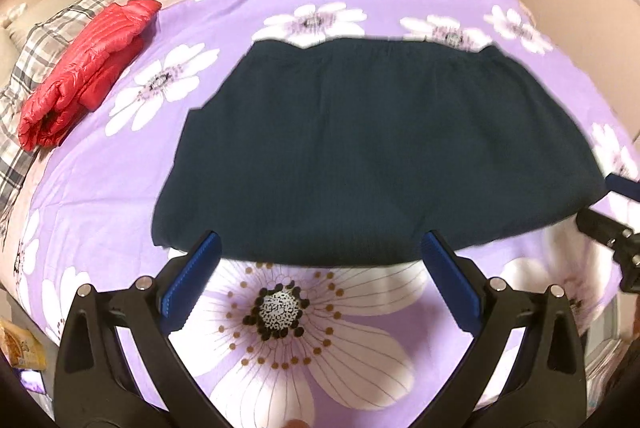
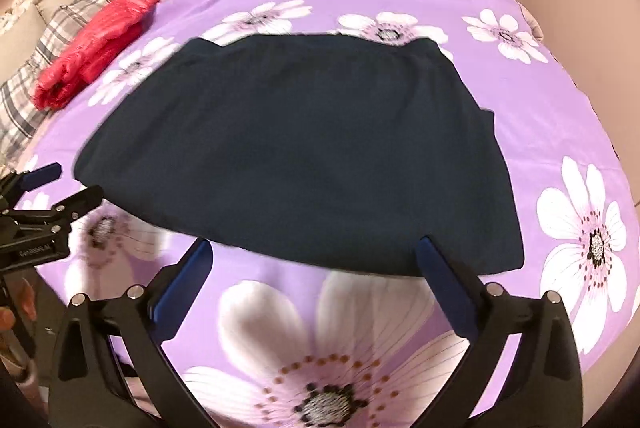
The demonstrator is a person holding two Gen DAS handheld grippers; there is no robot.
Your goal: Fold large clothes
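On the bed's left edge we see a folded red jacket [image 1: 86,72]; at centre, on the purple floral sheet [image 1: 120,188], the dark garment [image 1: 376,152] lies flat. Our left gripper [image 1: 320,256] and right gripper [image 2: 312,260] both stand spread wide, empty, over its near hem.

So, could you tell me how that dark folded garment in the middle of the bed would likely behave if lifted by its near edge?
The dark garment lies flat and follows the bedspread, so it is probably floppy and would sag between two grip points. Its ribbed knit surface suggests the pads would hold it without much slipping. Lifted at one edge only, its folded layers may well slide apart.
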